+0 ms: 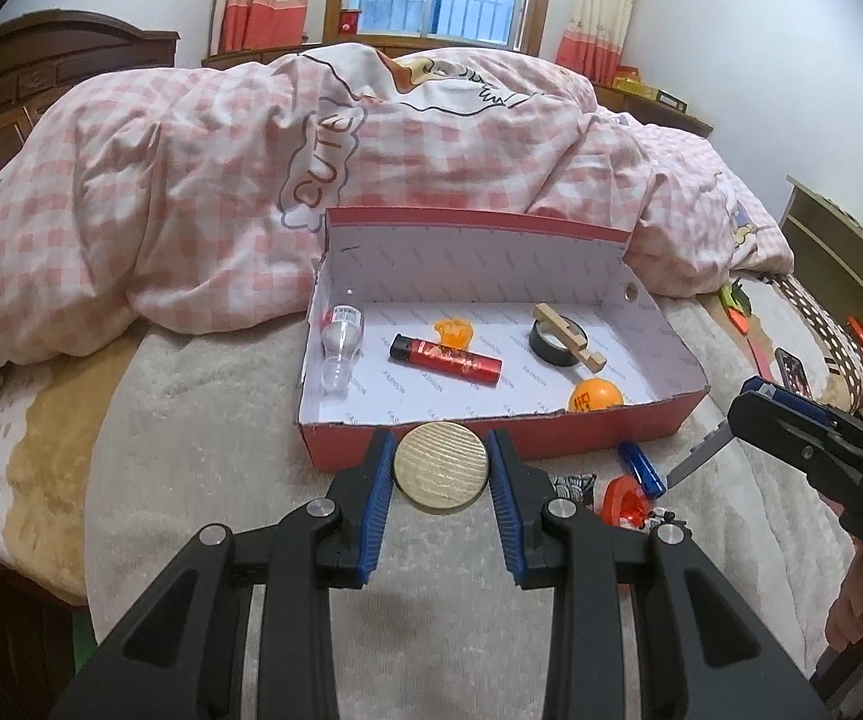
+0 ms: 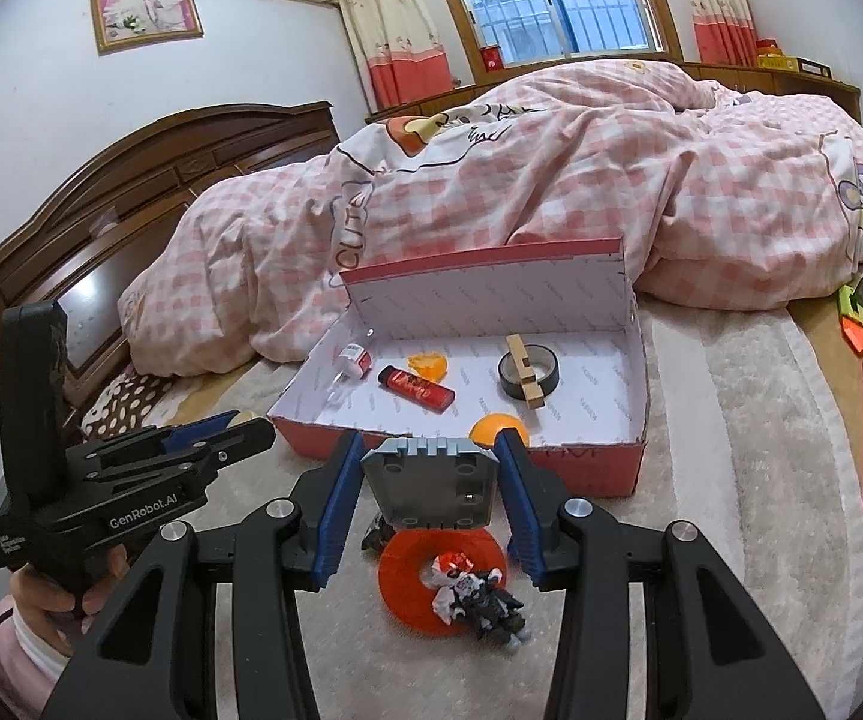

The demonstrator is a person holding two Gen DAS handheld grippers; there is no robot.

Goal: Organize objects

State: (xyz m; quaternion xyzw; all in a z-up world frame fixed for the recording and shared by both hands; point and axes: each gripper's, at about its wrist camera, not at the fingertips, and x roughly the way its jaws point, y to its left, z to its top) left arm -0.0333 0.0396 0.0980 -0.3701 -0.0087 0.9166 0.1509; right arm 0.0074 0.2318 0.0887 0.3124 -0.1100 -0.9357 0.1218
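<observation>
An open red shoebox (image 1: pixel 611 429) (image 2: pixel 575 468) sits on the bed. Inside lie a small clear bottle (image 1: pixel 341 342), a red lighter (image 1: pixel 446 361), an orange toy piece (image 1: pixel 454 333), a black tape roll (image 1: pixel 554 341) with a wooden block (image 1: pixel 569 336) across it, and an orange ball (image 1: pixel 596 396). My left gripper (image 1: pixel 442 468) is shut on a round wooden disc (image 1: pixel 440 468) just before the box's front wall. My right gripper (image 2: pixel 430 480) is shut on a grey plastic block (image 2: pixel 431 486), held above an orange ring (image 2: pixel 431 576) and a small black-and-white figure (image 2: pixel 485 600).
A bunched pink checked duvet (image 1: pixel 251 180) lies behind the box. A blue lighter (image 1: pixel 641 465) rests on the cream blanket (image 1: pixel 221 480) right of the box front. Orange and green bits (image 2: pixel 854 318) lie at the bed's right edge. A wooden headboard (image 2: pixel 131 192) stands left.
</observation>
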